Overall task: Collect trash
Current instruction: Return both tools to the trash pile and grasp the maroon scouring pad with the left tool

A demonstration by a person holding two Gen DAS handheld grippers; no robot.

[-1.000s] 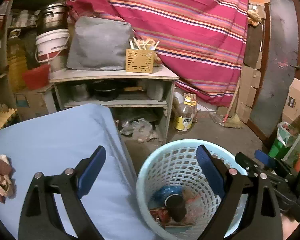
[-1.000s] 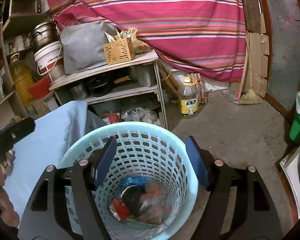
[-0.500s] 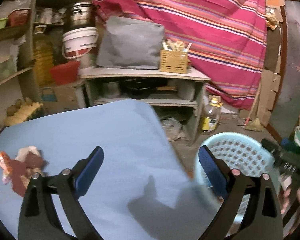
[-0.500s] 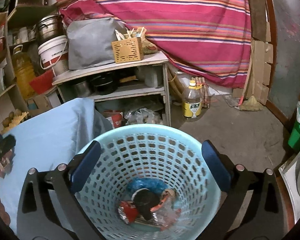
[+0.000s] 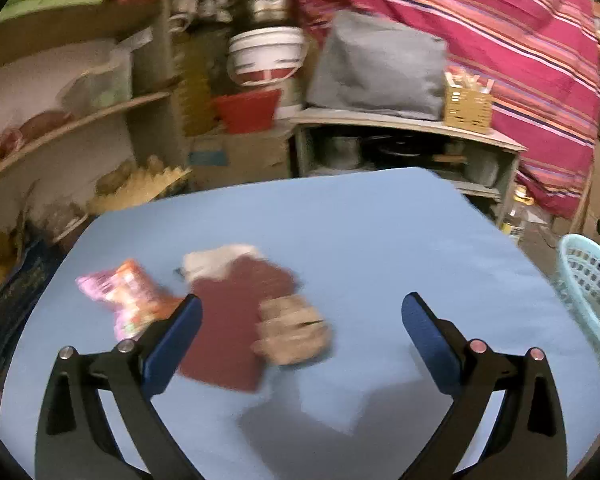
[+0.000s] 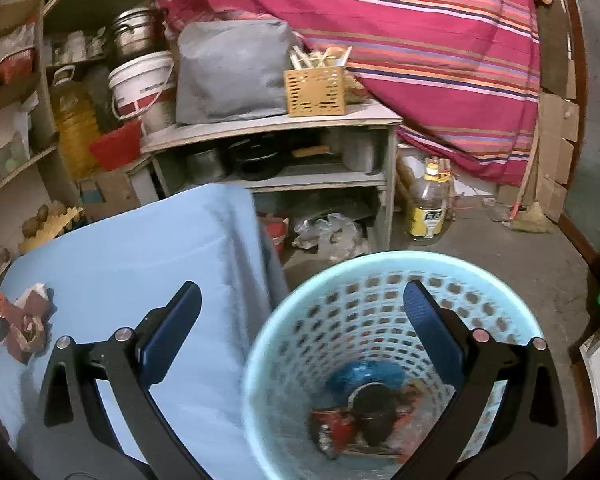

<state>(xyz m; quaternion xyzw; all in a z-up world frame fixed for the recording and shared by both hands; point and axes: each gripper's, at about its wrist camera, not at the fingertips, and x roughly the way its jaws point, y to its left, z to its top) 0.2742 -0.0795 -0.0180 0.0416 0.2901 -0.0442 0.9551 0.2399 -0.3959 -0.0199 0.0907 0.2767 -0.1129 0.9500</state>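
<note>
The left gripper (image 5: 300,320) hangs over the blue tabletop (image 5: 380,232) with its jaws opening and nothing between them; just ahead lies the remaining trash, a dark red sheet (image 5: 232,320) with a crumpled tan wad (image 5: 292,332) on its right edge and a pink-and-orange wrapper (image 5: 128,300) to its left; the view is blurred, so finer detail cannot be told. The right gripper (image 6: 300,320) is spread wide and empty, above the tabletop's edge and the pale blue basket (image 6: 300,312), which stands on the floor beside the tabletop and already holds a dark cup and some wrappers. The step in hand looks like reaching for the next piece; it would go best to settle the gripper first, straddle the tan wad, which stands proud, and close firmly; the flat sheet will likely need pinching at a raised edge.
</note>
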